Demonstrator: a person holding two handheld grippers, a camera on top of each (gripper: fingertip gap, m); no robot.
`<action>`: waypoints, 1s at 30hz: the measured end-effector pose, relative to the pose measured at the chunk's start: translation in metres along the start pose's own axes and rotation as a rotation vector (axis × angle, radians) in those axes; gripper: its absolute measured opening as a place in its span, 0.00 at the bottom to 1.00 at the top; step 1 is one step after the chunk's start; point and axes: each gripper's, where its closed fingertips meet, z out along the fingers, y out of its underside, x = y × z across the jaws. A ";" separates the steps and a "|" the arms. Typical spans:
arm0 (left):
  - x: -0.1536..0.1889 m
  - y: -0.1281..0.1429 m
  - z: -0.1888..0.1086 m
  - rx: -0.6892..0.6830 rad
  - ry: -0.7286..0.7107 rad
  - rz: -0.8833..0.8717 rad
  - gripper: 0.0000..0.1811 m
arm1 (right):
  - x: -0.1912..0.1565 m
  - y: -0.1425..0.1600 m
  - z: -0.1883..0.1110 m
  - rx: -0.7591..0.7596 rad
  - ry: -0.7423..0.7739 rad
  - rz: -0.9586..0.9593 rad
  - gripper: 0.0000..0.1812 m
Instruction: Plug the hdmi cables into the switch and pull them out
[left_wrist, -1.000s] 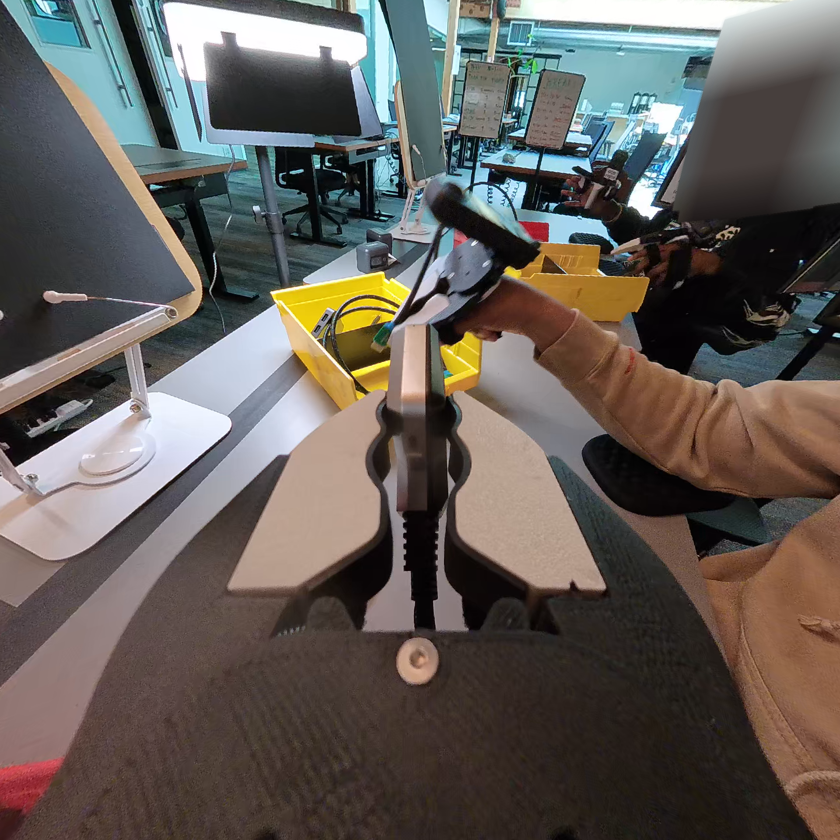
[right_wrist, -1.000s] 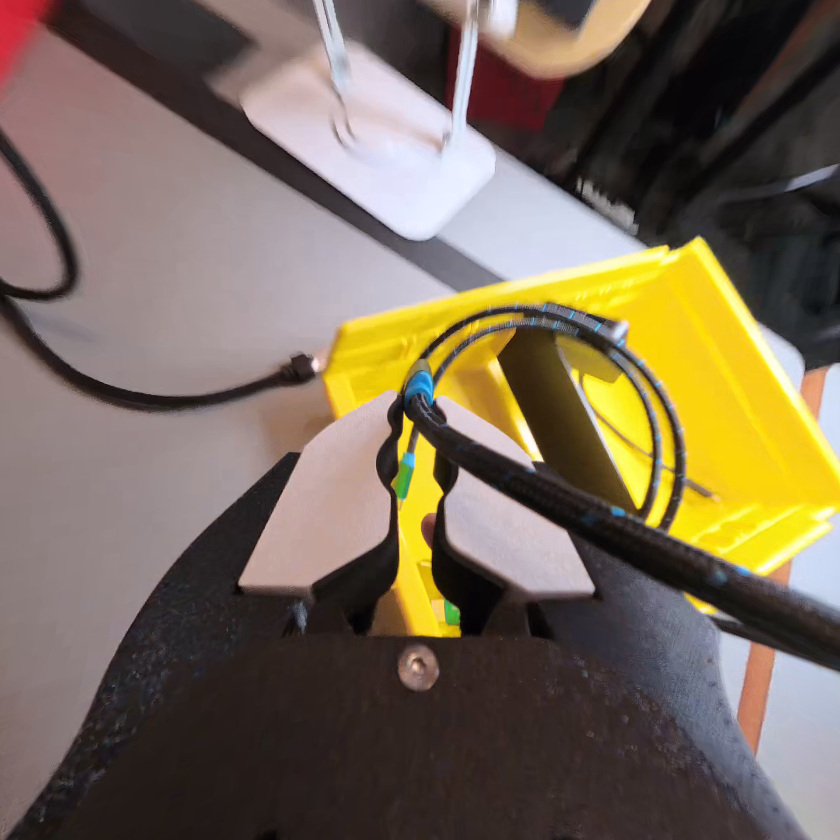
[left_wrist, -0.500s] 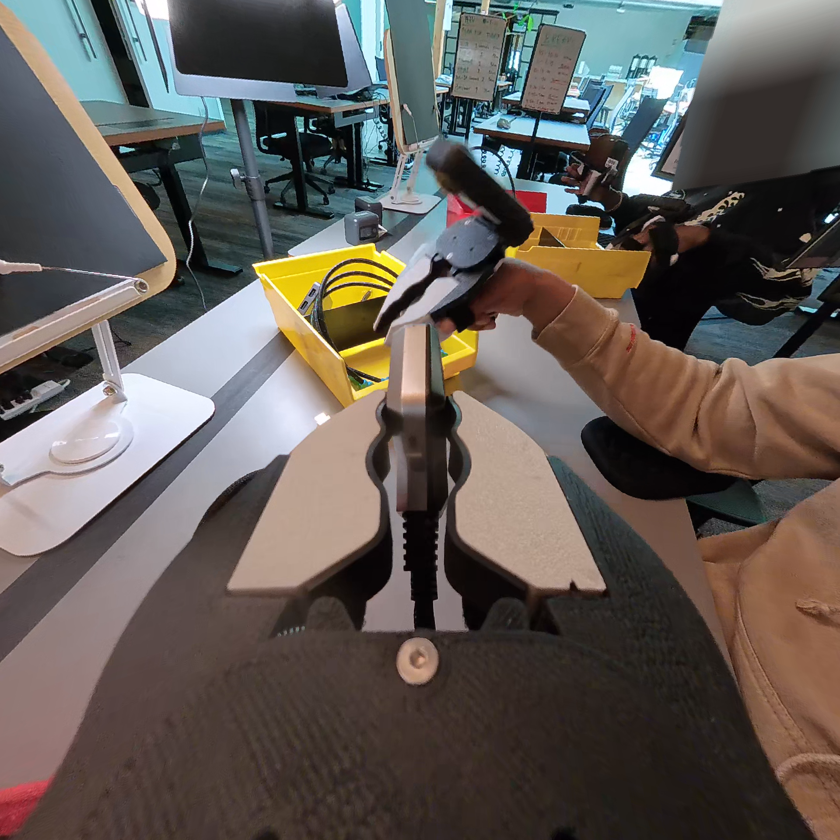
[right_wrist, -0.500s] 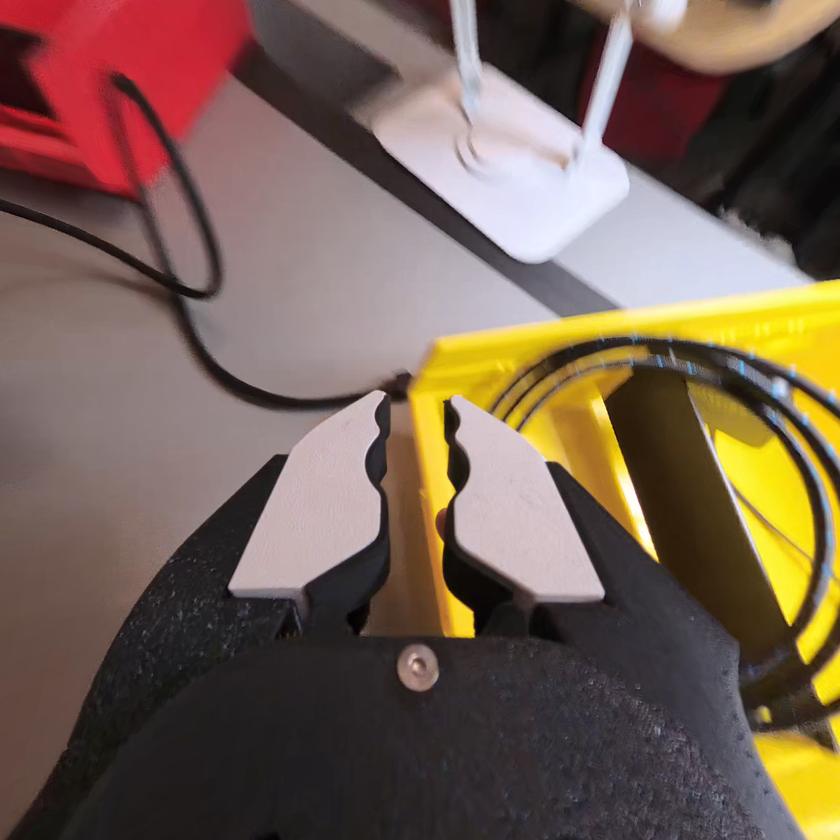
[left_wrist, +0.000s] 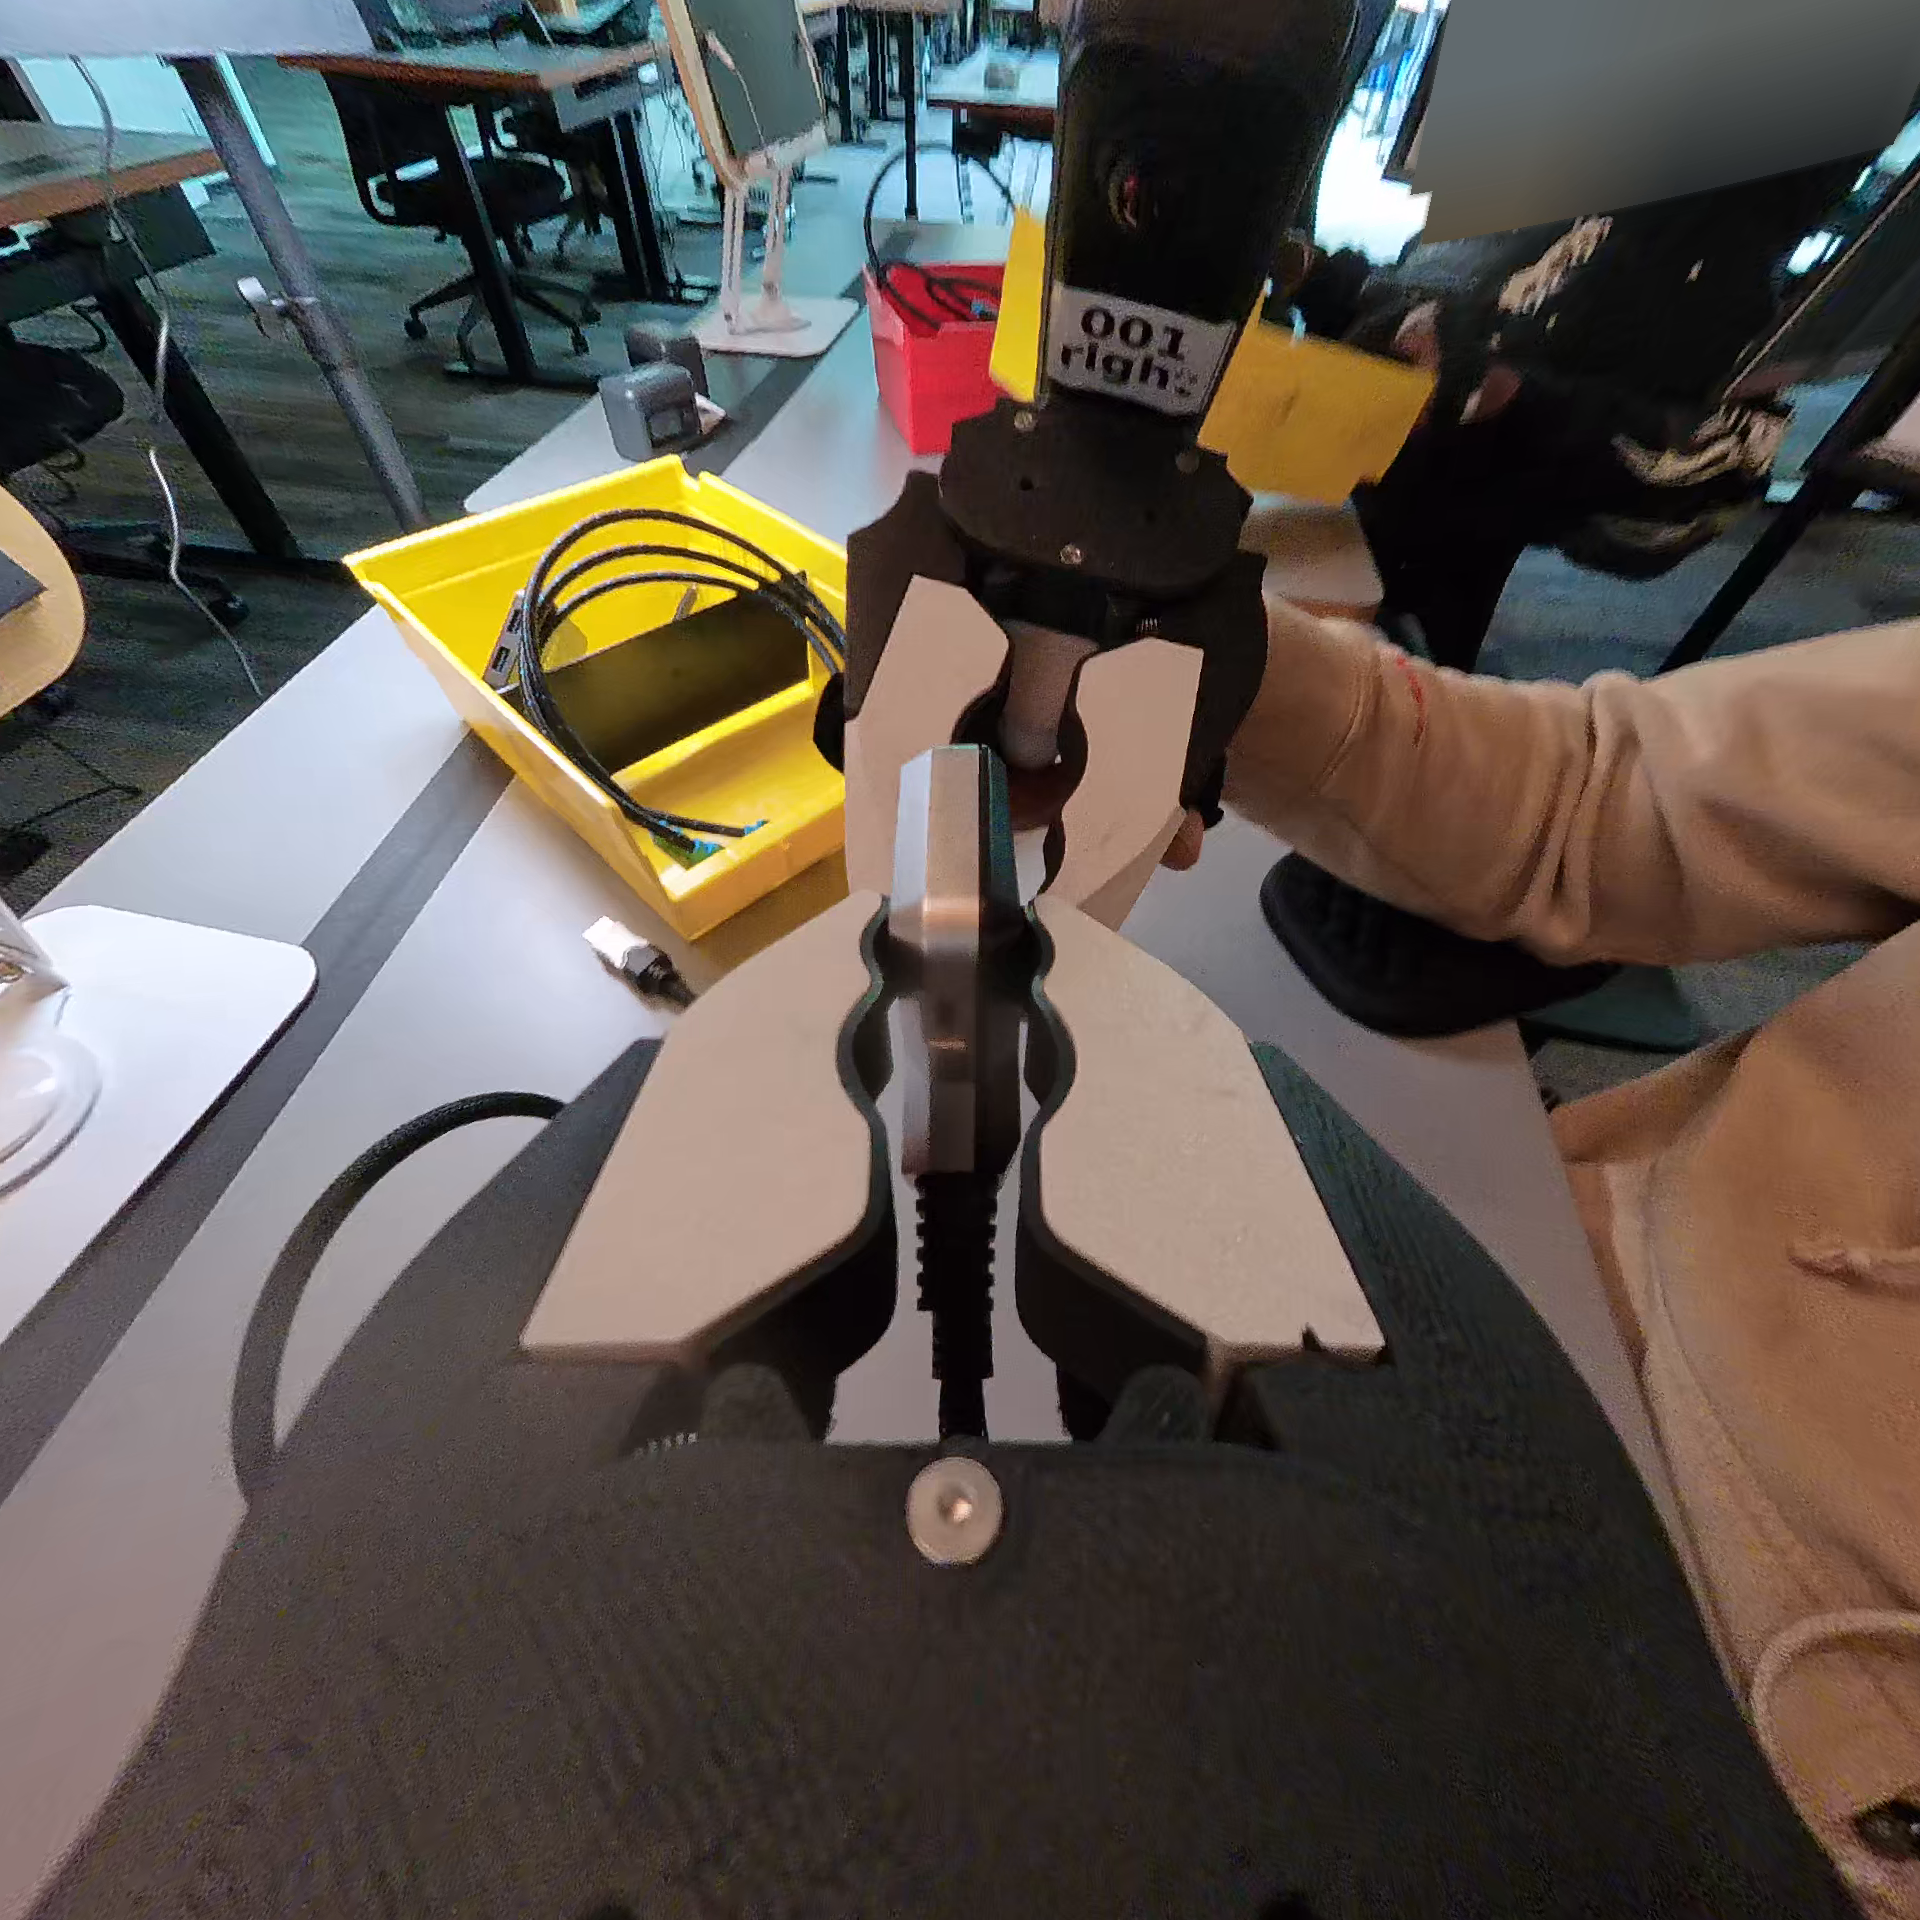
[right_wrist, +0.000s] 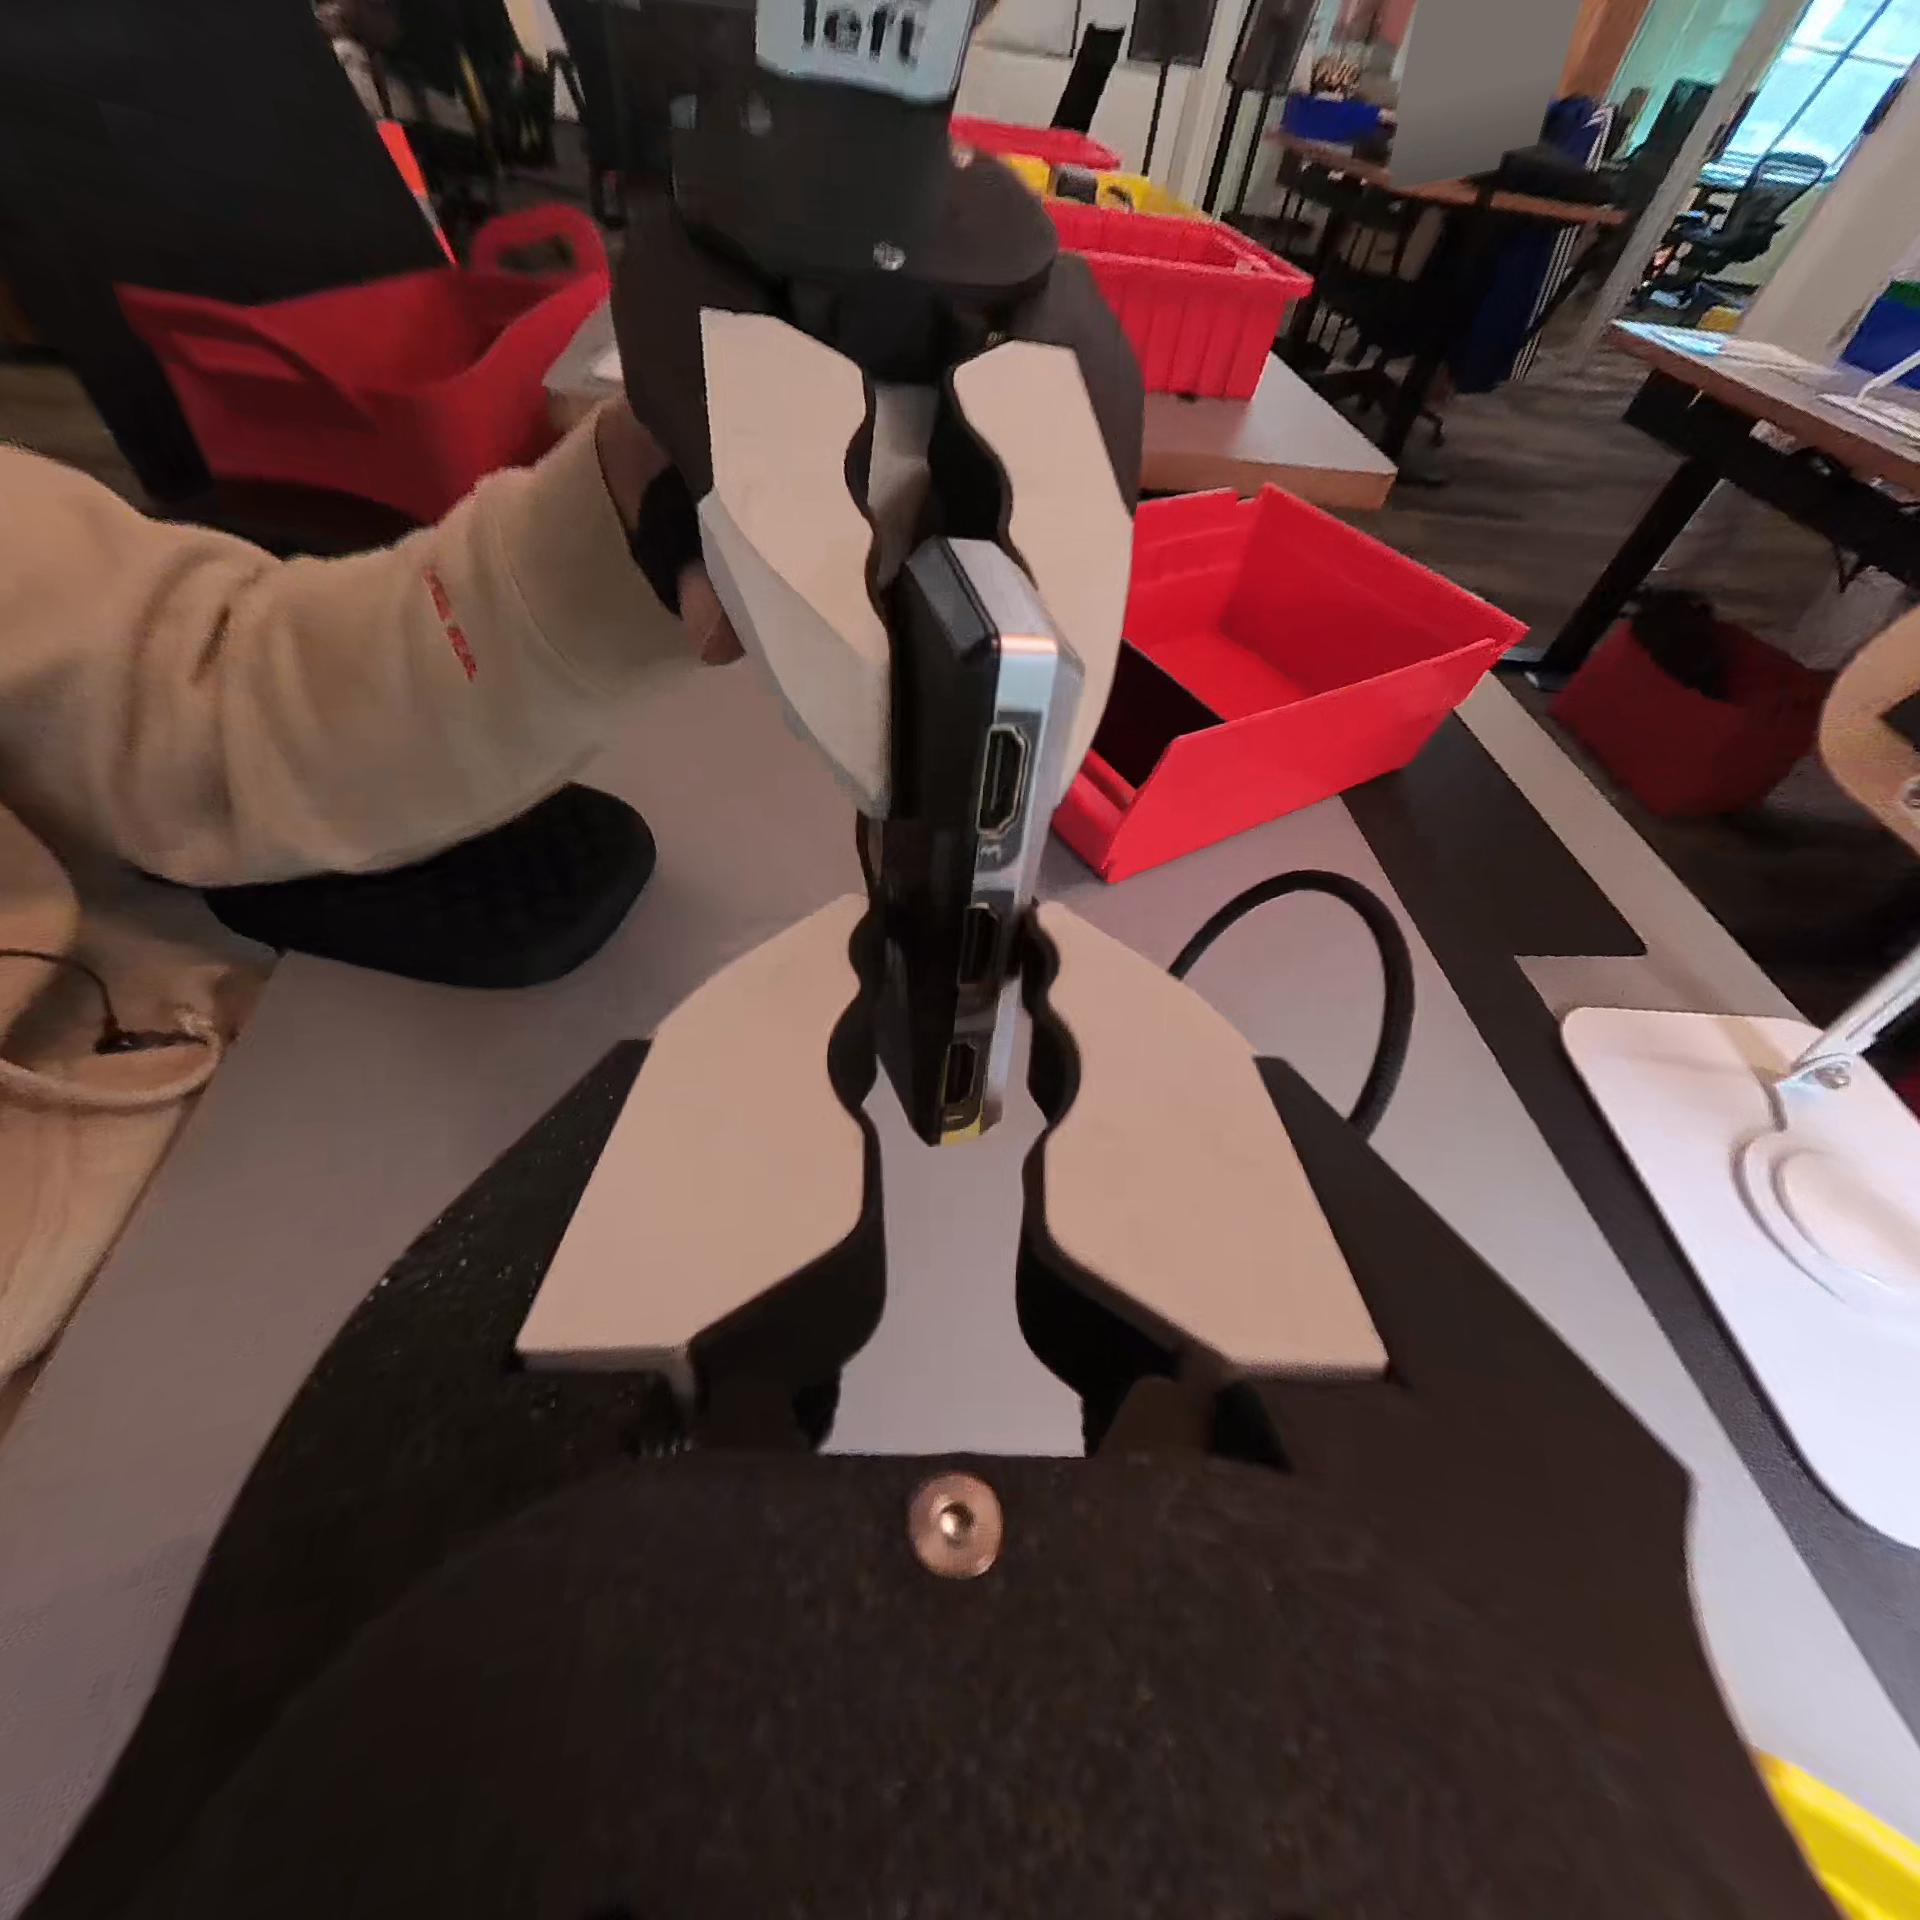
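The HDMI switch (left_wrist: 940, 935), a thin silver and black slab, is held on edge by my left gripper (left_wrist: 956, 914), which is shut on its cabled end. Its port side shows in the right wrist view (right_wrist: 997, 727). My right gripper (right_wrist: 948, 925) faces the left one (right_wrist: 966, 748). Its jaws stand slightly apart on either side of the switch's free end, and it holds nothing. It also shows in the left wrist view (left_wrist: 992, 899). Coiled black HDMI cables (left_wrist: 665, 551) lie in a yellow bin (left_wrist: 436, 592).
The switch's own black cable (right_wrist: 1382, 987) loops over the grey table. A loose plug (left_wrist: 623, 951) lies before the yellow bin. A red bin (right_wrist: 1299, 748) and a white stand base (right_wrist: 1766, 1195) sit nearby. Another person sits across the table. Less than 4 cm separates the two grippers' tips.
My right gripper let go of the braided cable over the yellow bin. It swung round to face the left gripper and came up around the switch's free end. The left gripper kept its hold.
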 end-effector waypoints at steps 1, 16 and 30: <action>0.001 0.002 0.001 -0.012 -0.001 0.021 0.12 | 0.000 0.004 0.001 -0.015 -0.005 -0.016 0.13; -0.090 0.041 -0.033 0.033 -0.282 -0.152 0.24 | -0.022 0.005 -0.040 0.030 -0.201 0.002 0.12; -0.082 0.057 -0.014 -0.115 -0.282 0.000 0.05 | 0.000 -0.012 -0.063 0.109 -0.046 -0.035 0.12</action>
